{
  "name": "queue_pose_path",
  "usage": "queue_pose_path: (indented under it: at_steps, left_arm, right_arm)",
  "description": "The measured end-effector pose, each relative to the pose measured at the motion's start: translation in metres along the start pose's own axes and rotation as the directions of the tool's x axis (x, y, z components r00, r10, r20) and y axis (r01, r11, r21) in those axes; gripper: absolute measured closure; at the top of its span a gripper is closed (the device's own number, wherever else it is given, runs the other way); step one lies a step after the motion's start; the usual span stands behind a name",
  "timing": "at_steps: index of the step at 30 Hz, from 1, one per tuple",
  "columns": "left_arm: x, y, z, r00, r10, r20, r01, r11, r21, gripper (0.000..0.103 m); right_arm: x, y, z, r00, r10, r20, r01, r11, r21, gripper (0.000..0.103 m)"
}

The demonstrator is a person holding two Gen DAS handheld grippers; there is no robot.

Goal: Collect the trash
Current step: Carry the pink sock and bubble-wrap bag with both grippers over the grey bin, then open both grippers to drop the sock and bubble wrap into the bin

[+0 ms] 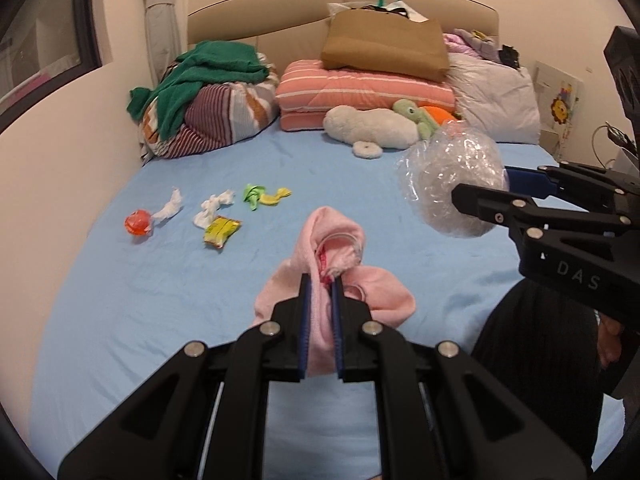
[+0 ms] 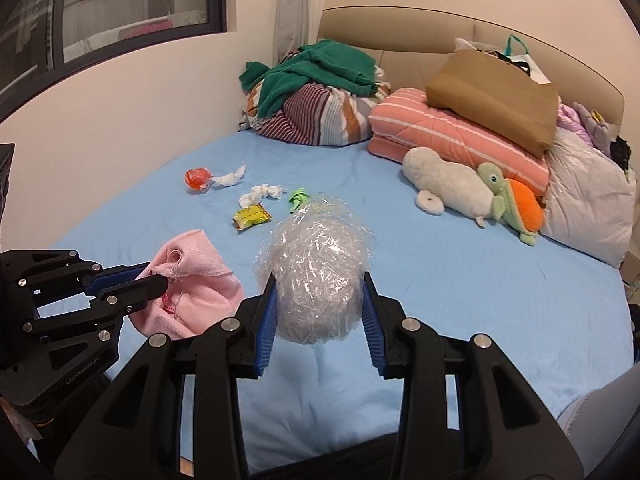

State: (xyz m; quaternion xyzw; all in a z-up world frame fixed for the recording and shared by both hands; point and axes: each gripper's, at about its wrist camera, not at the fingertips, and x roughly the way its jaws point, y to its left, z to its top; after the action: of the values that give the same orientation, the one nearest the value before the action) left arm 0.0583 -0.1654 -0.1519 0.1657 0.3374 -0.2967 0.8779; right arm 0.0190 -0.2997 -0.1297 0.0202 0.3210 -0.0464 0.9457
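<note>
My left gripper point(image 1: 321, 280) is shut on a pink cloth bag point(image 1: 340, 280), held above the blue bed sheet point(image 1: 160, 280); the same bag point(image 2: 192, 280) hangs from it at the left of the right wrist view. My right gripper point(image 2: 320, 280) is shut on a crumpled ball of clear plastic wrap point(image 2: 318, 276), which shows at the right of the left wrist view as a clear plastic ball point(image 1: 452, 184). On the sheet beyond lie an orange wrapper point(image 1: 138, 223), two white tissues point(image 1: 170, 206) point(image 1: 214, 208), a yellow snack packet point(image 1: 221, 232) and green-yellow scraps point(image 1: 264, 196).
At the head of the bed lie a striped bundle under a green towel point(image 1: 200, 76), a folded pink quilt point(image 1: 360, 92) with a brown paper bag point(image 1: 384, 40) on it, plush toys point(image 1: 372, 128) and a bagged pillow point(image 1: 492, 96). A wall runs along the left.
</note>
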Motion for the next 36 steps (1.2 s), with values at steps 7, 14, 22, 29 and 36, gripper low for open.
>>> queue_pose_path:
  at_steps: [7, 14, 22, 29, 36]
  left_arm:
    - [-0.016, -0.071, 0.026, 0.992, -0.125, 0.032, 0.119, 0.983, 0.140, 0.093]
    - [-0.020, -0.140, 0.051, 0.972, -0.232, 0.038, 0.213, 0.938, 0.272, 0.093]
    - [-0.033, -0.226, 0.085, 0.932, -0.359, 0.055, 0.308, 0.863, 0.401, 0.093]
    - [-0.052, -0.308, 0.109, 0.878, -0.474, 0.063, 0.379, 0.771, 0.512, 0.093]
    - [-0.067, -0.377, 0.128, 0.820, -0.571, 0.033, 0.449, 0.678, 0.582, 0.093]
  right_arm:
    - [-0.063, -0.073, -0.026, 0.991, -0.135, 0.018, 0.133, 0.987, 0.092, 0.067]
    - [-0.131, -0.148, -0.061, 0.956, -0.294, 0.005, 0.287, 0.936, 0.202, 0.067]
    - [-0.224, -0.209, -0.092, 0.869, -0.495, 0.002, 0.477, 0.838, 0.264, 0.067]
    - [-0.291, -0.251, -0.112, 0.787, -0.616, -0.029, 0.591, 0.740, 0.321, 0.067]
    - [-0.338, -0.287, -0.122, 0.736, -0.673, -0.071, 0.645, 0.665, 0.377, 0.067]
